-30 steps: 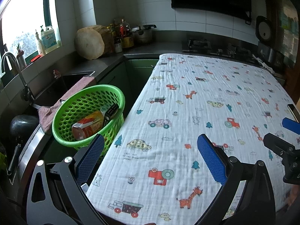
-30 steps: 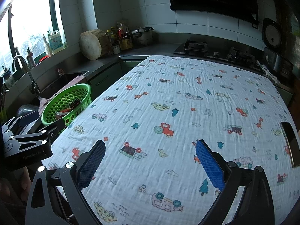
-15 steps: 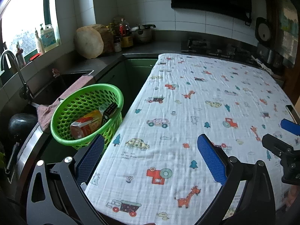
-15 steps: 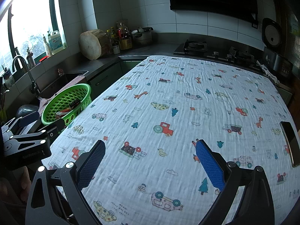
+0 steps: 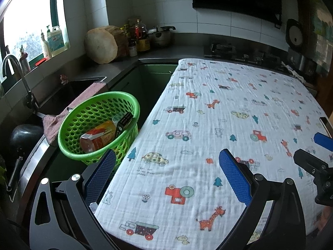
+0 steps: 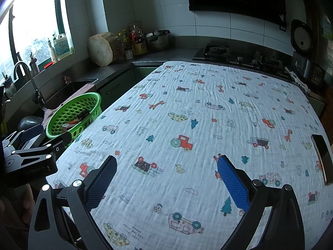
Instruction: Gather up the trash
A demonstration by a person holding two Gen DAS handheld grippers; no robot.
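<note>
Hovering over the cloth-covered surface (image 5: 208,114), the left gripper (image 5: 166,175) and right gripper (image 6: 166,177) both have their fingers spread apart, empty. Ahead-left of the left gripper sits the green basket (image 5: 68,123), holding an orange packet (image 5: 100,137) and a black box (image 5: 124,120).

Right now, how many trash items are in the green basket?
3 visible in the green basket: an orange carton low at the middle, a black box leaning on the table-side wall, a clear cup behind it. More may be hidden underneath.
</note>
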